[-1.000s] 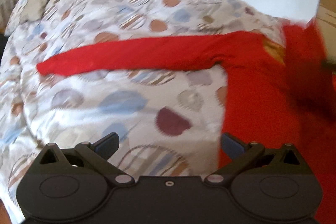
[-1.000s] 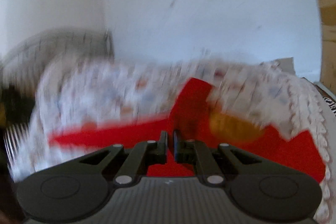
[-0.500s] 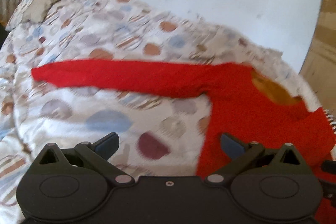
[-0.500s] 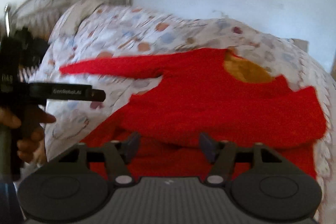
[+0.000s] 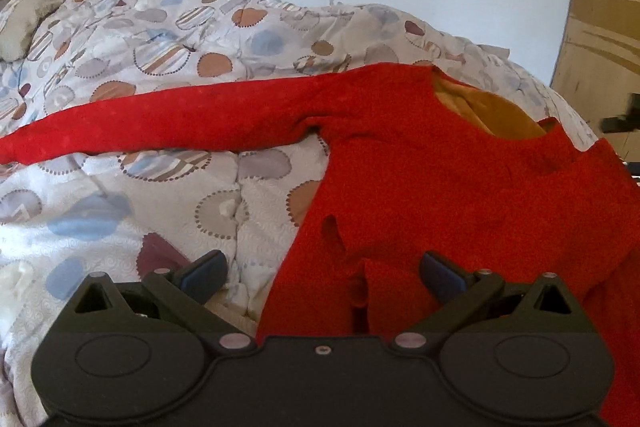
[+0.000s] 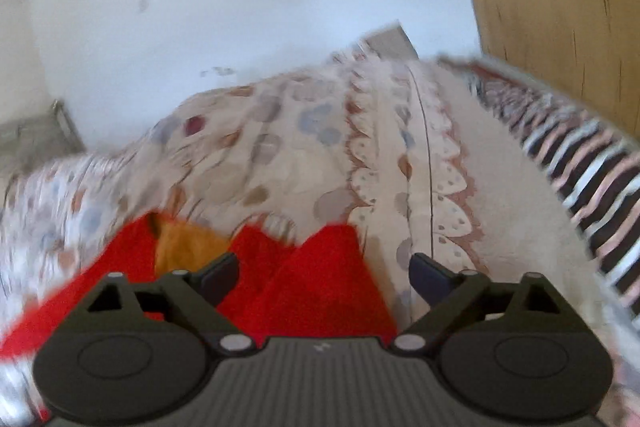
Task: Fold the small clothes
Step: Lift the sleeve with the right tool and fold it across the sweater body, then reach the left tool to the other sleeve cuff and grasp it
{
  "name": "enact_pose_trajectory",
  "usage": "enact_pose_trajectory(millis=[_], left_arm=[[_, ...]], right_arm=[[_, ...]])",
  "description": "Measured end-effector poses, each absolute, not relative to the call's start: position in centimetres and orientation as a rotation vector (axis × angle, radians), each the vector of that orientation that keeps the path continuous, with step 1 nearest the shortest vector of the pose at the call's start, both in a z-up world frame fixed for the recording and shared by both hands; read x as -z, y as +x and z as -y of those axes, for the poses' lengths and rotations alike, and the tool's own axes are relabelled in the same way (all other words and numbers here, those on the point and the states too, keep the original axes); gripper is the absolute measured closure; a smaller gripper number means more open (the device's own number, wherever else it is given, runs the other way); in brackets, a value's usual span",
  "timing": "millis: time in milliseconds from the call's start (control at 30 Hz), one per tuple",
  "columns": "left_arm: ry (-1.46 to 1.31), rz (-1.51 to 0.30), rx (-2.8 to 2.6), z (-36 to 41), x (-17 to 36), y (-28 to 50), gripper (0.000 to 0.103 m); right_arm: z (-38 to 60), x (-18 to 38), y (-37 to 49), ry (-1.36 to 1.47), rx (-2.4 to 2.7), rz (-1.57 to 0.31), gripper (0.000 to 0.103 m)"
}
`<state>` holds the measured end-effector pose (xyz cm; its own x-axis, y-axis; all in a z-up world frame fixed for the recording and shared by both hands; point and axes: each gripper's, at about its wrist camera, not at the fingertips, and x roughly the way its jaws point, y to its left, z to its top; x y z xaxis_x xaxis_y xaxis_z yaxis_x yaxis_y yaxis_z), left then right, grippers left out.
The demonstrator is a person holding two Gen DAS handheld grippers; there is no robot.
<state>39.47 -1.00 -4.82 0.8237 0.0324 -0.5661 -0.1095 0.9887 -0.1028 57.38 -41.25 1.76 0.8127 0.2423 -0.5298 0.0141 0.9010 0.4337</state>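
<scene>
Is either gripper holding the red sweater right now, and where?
No. The left gripper and right gripper are both open above the red sweater.

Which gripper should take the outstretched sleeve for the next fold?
Left. The left gripper is open, and its view shows the red long-sleeved top with that sleeve laid across the patterned quilt. The right gripper faces the opposite edge.

Left tool [image 5: 322, 277]: matte black plastic body, two round embossed discs, silver pivot pins, small centre screw, dark blue fingertip pads [image 5: 206, 269]. Right tool [image 6: 324, 277]: same black linkage, ribbed grey centre panel, small white mark.
</scene>
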Motion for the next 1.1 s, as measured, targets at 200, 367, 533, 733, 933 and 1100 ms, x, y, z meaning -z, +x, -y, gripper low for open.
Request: enact_pose_trajectory(millis=[200,367,533,733,933,1100], left_arm=[[-0.14,-0.602,-0.058,0.6,4.6,39.2,0.001],[-0.139,-0.574,0.037,1.2,4.3,39.3,0.001],[-0.112,-0.598,0.017,2.4,5.3,40.1,0.0],[-0.137,-0.584,0.038,1.7,5.8,39.9,0.001],[-0.154,-0.57,0.048,1.5,6.1,39.6,0.0],[-0.165,-0.574,0.051,1.3,6.0,39.6,0.0]], right_arm=[[42.7,0.7,59.9,0.489,-0.1,-0.692,0.086],[41.6,-2.9,55.0,0.285,-0.01,-0.378,0.089],[42.2,-2.4,55.9,0.211,0.072,-0.451,0.089],[41.9,-1.0,56.5,0.173,0.07,-0.486,0.067],[41.5,-1.2,51.5,0.088,0.1,-0.435,0.011],[39.8,0.9,47.8,-0.096,0.169,-0.478,0.0]])
